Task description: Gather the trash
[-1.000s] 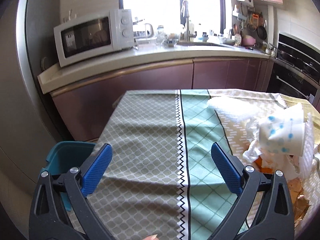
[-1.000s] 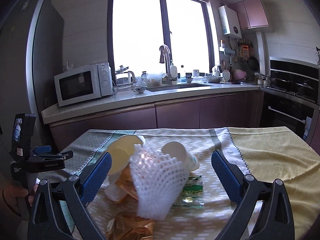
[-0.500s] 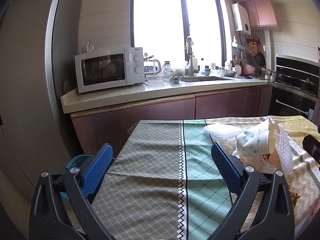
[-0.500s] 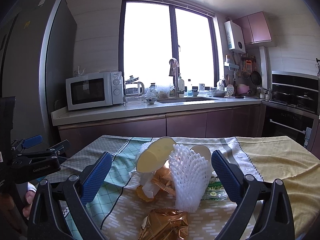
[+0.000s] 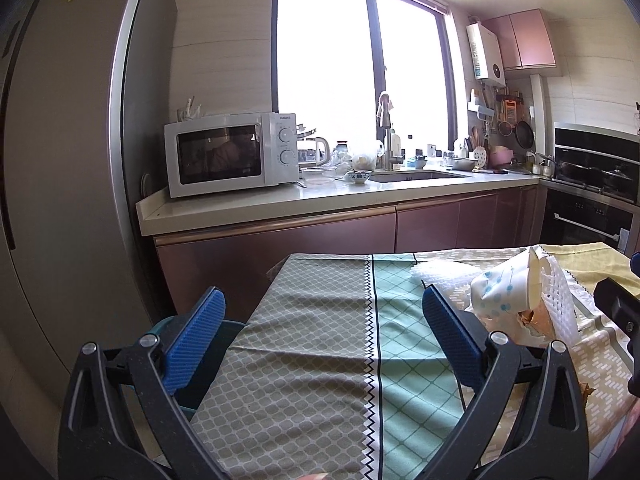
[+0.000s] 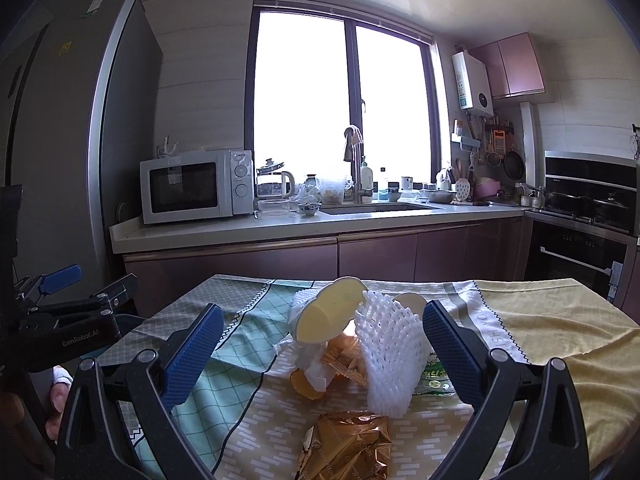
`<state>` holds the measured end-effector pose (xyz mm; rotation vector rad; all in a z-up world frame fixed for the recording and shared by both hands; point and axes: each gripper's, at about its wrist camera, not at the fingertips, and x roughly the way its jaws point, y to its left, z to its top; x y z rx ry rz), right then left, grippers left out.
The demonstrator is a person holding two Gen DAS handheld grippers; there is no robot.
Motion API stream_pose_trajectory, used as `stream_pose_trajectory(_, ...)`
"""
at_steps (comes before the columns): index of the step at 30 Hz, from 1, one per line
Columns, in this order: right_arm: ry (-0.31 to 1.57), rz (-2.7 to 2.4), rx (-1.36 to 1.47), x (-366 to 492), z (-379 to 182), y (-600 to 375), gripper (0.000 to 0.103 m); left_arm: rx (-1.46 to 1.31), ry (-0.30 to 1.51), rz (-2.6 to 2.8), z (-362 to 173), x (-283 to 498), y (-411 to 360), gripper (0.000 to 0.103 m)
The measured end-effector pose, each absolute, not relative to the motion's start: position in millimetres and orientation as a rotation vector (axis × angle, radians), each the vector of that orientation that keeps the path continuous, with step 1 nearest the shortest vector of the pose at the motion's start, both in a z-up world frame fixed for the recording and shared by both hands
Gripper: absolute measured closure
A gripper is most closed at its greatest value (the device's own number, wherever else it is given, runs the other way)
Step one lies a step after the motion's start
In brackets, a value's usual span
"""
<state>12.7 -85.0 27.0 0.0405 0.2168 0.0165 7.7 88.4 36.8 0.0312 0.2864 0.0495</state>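
Observation:
A pile of trash lies on the table: a paper cup point(image 6: 326, 316) on its side, white foam fruit netting point(image 6: 390, 354), a gold foil wrapper point(image 6: 348, 446), orange wrappers point(image 6: 344, 358) and a green packet point(image 6: 436, 374). My right gripper point(image 6: 318, 346) is open just in front of the pile, holding nothing. My left gripper point(image 5: 320, 330) is open and empty over the bare tablecloth, left of the pile; the cup point(image 5: 502, 294) and netting point(image 5: 560, 304) show at its right. A teal bin point(image 5: 204, 360) stands beside the table's left edge, mostly hidden.
The table wears a patterned cloth point(image 5: 320, 360) with a yellow cloth point(image 6: 552, 320) on its right part. Behind is a kitchen counter point(image 5: 320, 200) with a microwave point(image 5: 232, 154) and sink; an oven point(image 6: 580, 240) is at right, a fridge point(image 5: 60, 160) at left.
Both grippers have tilted up and drawn back, so more of the kitchen shows and the table sits lower. The trash pile has not moved. Both stay open.

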Motion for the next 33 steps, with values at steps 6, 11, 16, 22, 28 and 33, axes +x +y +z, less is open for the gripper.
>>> stream_pose_trajectory(6,0.211,0.017,0.04,9.0,27.0,-80.3,0.007,0.021,0.268,0.044,36.8,-0.1,92.0,0.006)
stream_pose_trajectory(11,0.201,0.018,0.04,6.9,28.7,-79.5,0.007,0.002,0.25,0.036,37.1,-5.7,95.7,0.006)
stream_pose_trajectory(16,0.195,0.018,0.037,5.5,29.5,-77.6,0.007,0.001,0.242,0.036,37.8,-8.6,96.7,0.006)
stream_pose_trajectory(22,0.192,0.017,0.037,4.4,29.9,-75.4,0.007,-0.005,0.25,0.032,37.3,-9.8,97.6,0.006)
stream_pose_trajectory(28,0.191,0.019,0.04,4.5,30.5,-75.0,0.007,-0.003,0.249,0.032,37.4,-10.0,98.9,0.006)
stream_pose_trajectory(33,0.194,0.017,0.04,3.4,28.6,-73.7,0.007,-0.005,0.255,0.029,36.6,-9.0,98.9,0.006)
